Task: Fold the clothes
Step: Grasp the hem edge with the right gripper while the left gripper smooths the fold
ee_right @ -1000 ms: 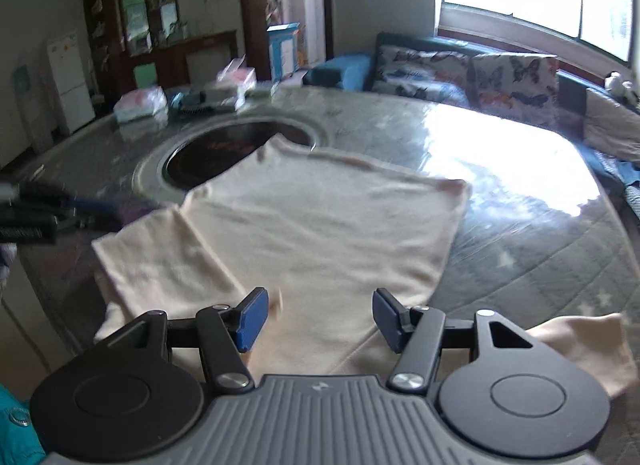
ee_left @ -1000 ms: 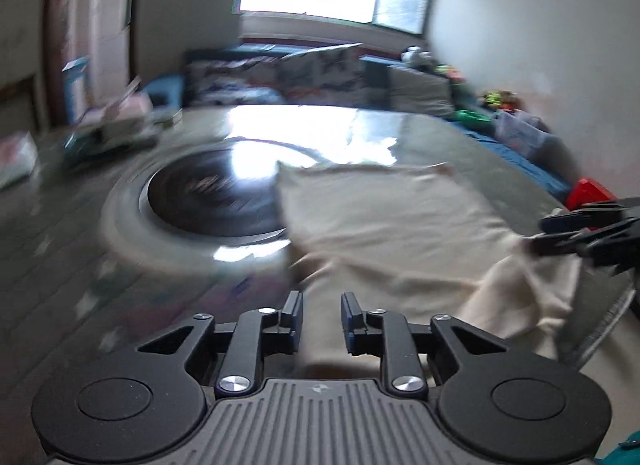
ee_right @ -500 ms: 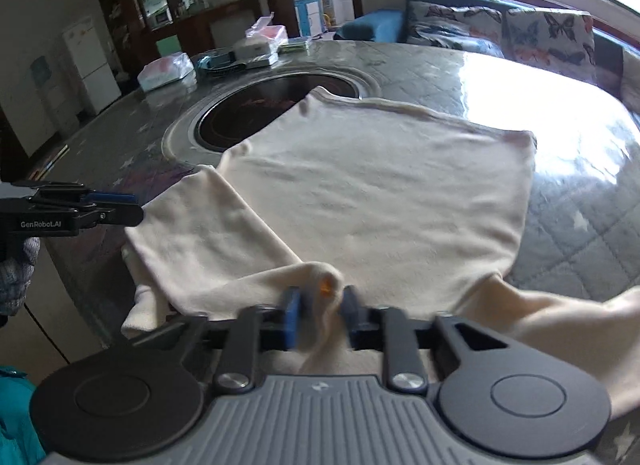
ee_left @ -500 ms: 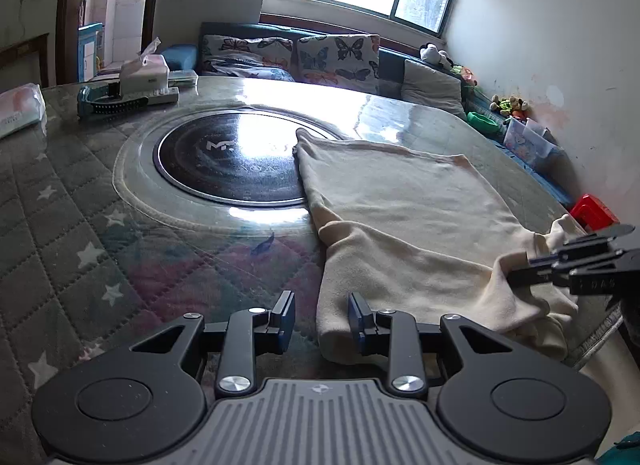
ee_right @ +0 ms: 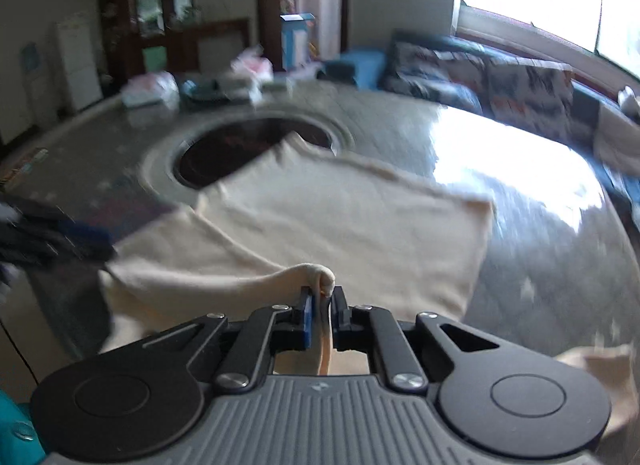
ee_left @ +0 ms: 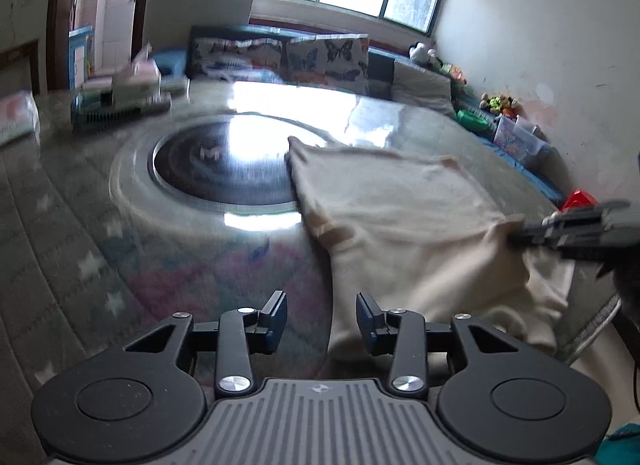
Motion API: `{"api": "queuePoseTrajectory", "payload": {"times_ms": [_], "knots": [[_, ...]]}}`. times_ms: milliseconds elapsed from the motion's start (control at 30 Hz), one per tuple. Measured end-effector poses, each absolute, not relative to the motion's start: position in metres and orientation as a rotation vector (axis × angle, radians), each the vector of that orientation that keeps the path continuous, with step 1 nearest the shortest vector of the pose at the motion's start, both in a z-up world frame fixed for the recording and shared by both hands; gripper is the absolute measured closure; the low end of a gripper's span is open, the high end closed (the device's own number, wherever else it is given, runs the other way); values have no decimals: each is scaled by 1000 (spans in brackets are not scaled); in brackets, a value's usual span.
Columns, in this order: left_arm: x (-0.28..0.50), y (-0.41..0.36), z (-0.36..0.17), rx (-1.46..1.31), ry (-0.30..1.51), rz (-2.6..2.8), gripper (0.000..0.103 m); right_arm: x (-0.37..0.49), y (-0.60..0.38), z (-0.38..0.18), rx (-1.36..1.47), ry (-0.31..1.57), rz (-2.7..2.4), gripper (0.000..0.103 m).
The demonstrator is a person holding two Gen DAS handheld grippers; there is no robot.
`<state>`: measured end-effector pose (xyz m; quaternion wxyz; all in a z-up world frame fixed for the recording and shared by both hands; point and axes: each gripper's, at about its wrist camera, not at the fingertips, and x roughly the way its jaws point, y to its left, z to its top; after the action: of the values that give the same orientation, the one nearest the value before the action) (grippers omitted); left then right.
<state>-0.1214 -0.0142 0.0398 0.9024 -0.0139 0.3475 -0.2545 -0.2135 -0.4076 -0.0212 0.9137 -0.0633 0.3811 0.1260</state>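
— How does the cloth (ee_right: 340,225) lie?
— Cream, soft, spread flat on the tabletop (ee_left: 80,249), its long axis running from the near edge toward the dark round inset (ee_left: 224,169); the far corner overlaps that inset.

— The grippers?
— The right gripper (ee_right: 322,305) is pinched tight on a raised fold of the near edge. The left gripper (ee_left: 322,315) stands apart, holding nothing, just beside the cloth's near left corner.

— Containers?
— Blurred boxes (ee_left: 120,99) at the far side; contents unclear.
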Motion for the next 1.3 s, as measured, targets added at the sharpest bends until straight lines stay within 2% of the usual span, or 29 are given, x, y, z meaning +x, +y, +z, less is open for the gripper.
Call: {"api": "queuePoseTrajectory", "payload": {"times_ms": [133,200,367,433,500,600,667,767,800,900,1100,1200,1300], "knots": [[-114,-26,56,-24,667,-568,66,-215,-410,-23,-158,762,214,90],[-108,-36,59,-23,656,-593,73,-216,-409,-20,-163,737,209,89],[-92,-67,50,-4,673,-647,73,-222,-396,-21,-205,699,259,88],[-86,-76,43,11,691,-644,73,-223,-392,-25,-214,701,263,82],[-83,-80,39,19,699,-641,73,-224,-390,-29,-218,687,236,81],[-81,-81,36,27,704,-637,73,-222,-400,-26,-161,701,213,70],[-80,-82,33,32,707,-635,73,-220,-409,-30,-94,748,226,70],[-78,-83,30,40,712,-630,73,-221,-416,-40,-29,803,232,70],[-77,-84,29,42,714,-629,73,-221,-418,-44,-3,817,238,74],[-75,-85,25,50,718,-625,73,-226,-420,-45,26,817,248,98],[-76,-86,22,54,712,-606,73,-236,-423,-33,-42,815,199,99],[-78,-89,23,64,704,-596,73,-238,-424,-35,-89,836,156,95],[-78,-90,26,63,694,-598,73,-237,-423,-27,-91,772,155,93]]}}
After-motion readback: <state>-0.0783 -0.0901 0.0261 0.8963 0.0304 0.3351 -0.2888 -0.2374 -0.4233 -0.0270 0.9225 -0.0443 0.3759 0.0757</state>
